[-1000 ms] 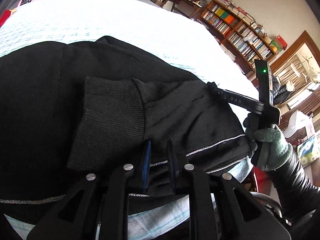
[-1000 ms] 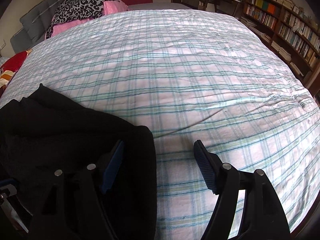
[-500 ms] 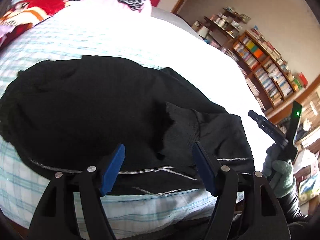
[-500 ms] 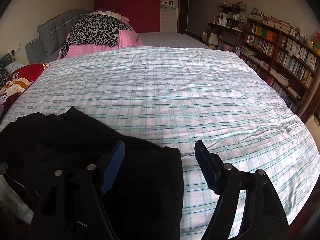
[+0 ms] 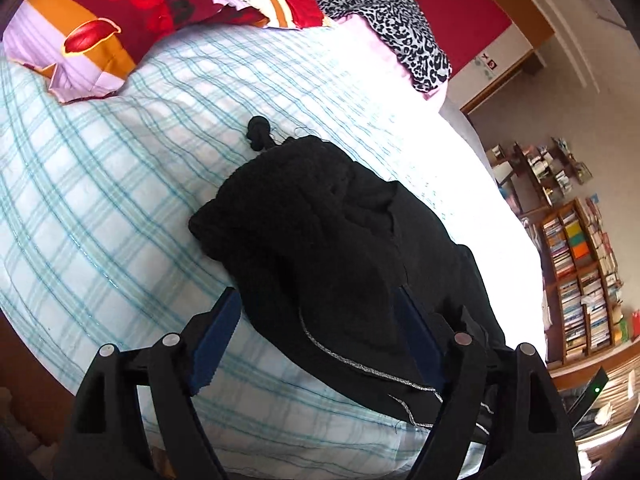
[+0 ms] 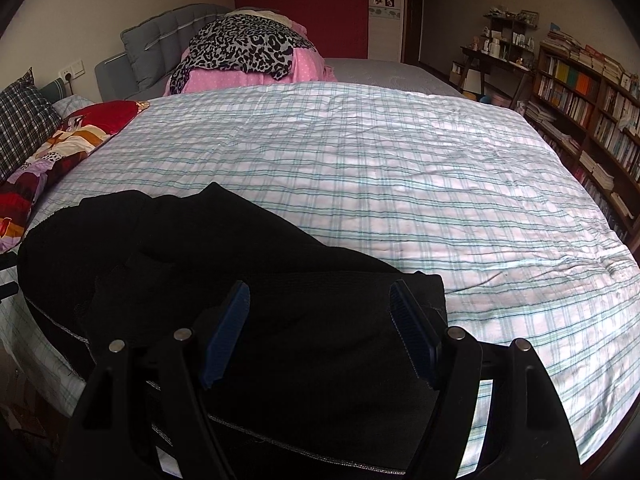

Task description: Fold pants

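Observation:
The black pants (image 5: 340, 256) lie folded into a compact bundle near the front edge of the bed, with a thin silver stripe along the near hem and a knotted drawstring at the far end. They also show in the right wrist view (image 6: 240, 280). My left gripper (image 5: 320, 340) is open above the bundle's near end, holding nothing. My right gripper (image 6: 320, 320) is open above the bundle's right end, holding nothing.
The bed (image 6: 400, 160) has a white and teal plaid cover. A red patterned pillow (image 5: 120, 8) and a leopard-print cloth on pink bedding (image 6: 248, 48) lie at the head. Bookshelves (image 6: 592, 112) line the right wall.
My left gripper let go of the pants, opened and drew back, turning toward the pillows. My right gripper stayed open and pulled back, so more of the bundle shows beneath it.

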Tool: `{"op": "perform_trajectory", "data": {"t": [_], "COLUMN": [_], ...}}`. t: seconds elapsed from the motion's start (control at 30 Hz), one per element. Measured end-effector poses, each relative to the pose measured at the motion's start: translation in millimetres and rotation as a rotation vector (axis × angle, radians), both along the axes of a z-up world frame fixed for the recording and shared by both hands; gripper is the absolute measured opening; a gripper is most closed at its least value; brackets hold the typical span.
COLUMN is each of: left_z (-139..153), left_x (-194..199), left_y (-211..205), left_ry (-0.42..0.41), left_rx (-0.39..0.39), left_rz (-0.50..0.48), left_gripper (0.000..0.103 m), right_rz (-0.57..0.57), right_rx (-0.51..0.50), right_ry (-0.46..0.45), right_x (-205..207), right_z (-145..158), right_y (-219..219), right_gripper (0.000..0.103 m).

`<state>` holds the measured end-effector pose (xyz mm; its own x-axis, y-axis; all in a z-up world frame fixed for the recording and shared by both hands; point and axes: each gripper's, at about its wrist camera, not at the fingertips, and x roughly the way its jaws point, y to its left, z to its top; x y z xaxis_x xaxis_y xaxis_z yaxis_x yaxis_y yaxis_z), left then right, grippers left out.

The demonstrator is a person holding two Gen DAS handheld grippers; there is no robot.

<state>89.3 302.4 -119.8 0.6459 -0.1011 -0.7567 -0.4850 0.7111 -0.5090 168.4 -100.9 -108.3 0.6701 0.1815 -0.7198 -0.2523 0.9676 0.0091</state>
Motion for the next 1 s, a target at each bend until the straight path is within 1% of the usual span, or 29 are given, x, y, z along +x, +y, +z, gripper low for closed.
{"op": "perform_trajectory", "data": {"t": [0.07,0.17,0.27,0.33,0.4,0.47,0.5,0.53,0.6,0.7,0.73,0.83,0.93,1.0], "left_z": [-8.5,-20.5,-22.9,-23.2,-24.5,-23.5,-22.3,-22.6,-19.8,-11.0,-6.7,11.1,36.5,55.2], "left_x": [-1.7,5.6,14.2,21.4,27.2,28.7,29.4,33.1,32.3,36.8,37.6,44.3,51.8,57.3], "left_y": [18.0,30.5,38.7,38.3,39.1,37.7,36.7,34.7,33.4,29.4,26.5,14.5,-6.1,-24.7], "left_ry": [0.01,0.017,-0.015,-0.016,-0.021,-0.013,-0.005,0.004,0.006,-0.01,-0.017,-0.047,-0.095,-0.135], "left_rx": [-0.058,-0.139,-0.163,-0.175,-0.184,-0.165,-0.16,-0.156,-0.149,-0.142,-0.132,-0.083,-0.009,0.047], "left_rz": [0.026,0.072,0.087,0.1,0.111,0.116,0.115,0.112,0.117,0.111,0.106,0.081,0.031,-0.023], "left_gripper": [0.082,0.082,0.082,0.086,0.086,0.076,0.064,0.06,0.047,0.035,0.033,0.031,0.03,0.03], "right_rz": [0.007,0.007,0.001,-0.002,-0.003,-0.005,-0.008,-0.011,-0.014,-0.02,-0.022,-0.023,-0.019,-0.015], "right_rx": [0.001,0.004,0.01,0.015,0.016,0.014,0.015,0.018,0.021,0.024,0.026,0.029,0.035,0.035], "right_ry": [0.008,0.016,0.022,0.025,0.028,0.029,0.029,0.029,0.03,0.033,0.035,0.039,0.044,0.05], "right_x": [0.3,0.8,2.0,2.7,3.4,4.1,4.6,5.4,6.7,8.1,8.6,8.6,8.4,8.0], "right_z": [-3.1,-5.7,-7.0,-7.7,-7.9,-8.3,-8.3,-8.2,-8.3,-9.0,-9.4,-9.7,-9.4,-8.5], "right_y": [2.2,2.0,-0.8,-1.1,-1.6,-2.2,-2.8,-3.8,-5.2,-7.5,-8.3,-10.3,-11.5,-14.5], "right_gripper": [0.074,0.074,0.074,0.074,0.074,0.074,0.074,0.074,0.074,0.074,0.074,0.074,0.074,0.074]}}
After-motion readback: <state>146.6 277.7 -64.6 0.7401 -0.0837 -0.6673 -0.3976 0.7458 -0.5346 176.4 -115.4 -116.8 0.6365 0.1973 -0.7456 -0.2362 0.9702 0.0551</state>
